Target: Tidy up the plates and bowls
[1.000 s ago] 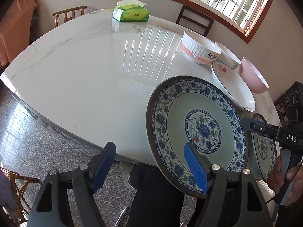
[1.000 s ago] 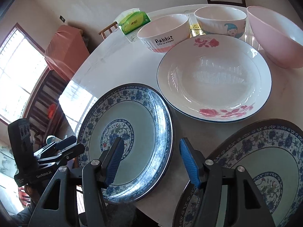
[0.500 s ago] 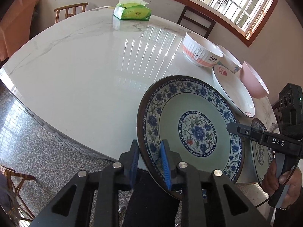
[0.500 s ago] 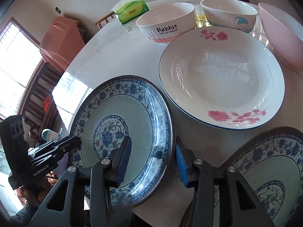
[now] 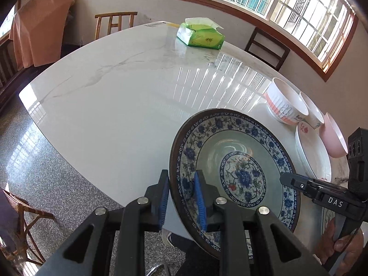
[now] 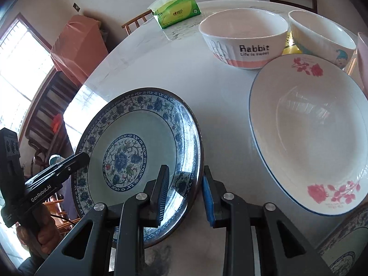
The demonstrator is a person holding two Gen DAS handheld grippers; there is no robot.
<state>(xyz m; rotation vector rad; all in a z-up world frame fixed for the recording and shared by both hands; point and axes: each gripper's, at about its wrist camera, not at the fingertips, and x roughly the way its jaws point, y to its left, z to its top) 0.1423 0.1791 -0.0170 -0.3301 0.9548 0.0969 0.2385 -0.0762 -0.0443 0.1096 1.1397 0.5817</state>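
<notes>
A blue-and-white floral plate [image 5: 239, 174] [image 6: 138, 156] sits at the near edge of the round marble table [image 5: 128, 96]. My left gripper [image 5: 180, 200] is shut on its left rim, one pad under and one over. My right gripper [image 6: 186, 195] straddles the plate's right rim with a gap left at the outer pad, so it is still open. A white rose plate [image 6: 308, 133] [image 5: 315, 156], a "Rabbit" bowl [image 6: 243, 39] [image 5: 285, 105], a cartoon bowl [image 6: 322, 36], a pink bowl [image 5: 333, 138] and a second blue floral plate [image 6: 345, 250] lie to the right.
A green tissue pack [image 5: 200, 35] [image 6: 174, 11] sits at the far side of the table. Wooden chairs [image 5: 115, 23] stand around it. An orange-draped piece of furniture [image 5: 39, 27] is at the left wall. Granite floor [image 5: 34, 165] lies below the table's edge.
My left gripper closed from wide open onto the blue plate's left rim. My right gripper narrowed and moved in around the plate's right rim.
</notes>
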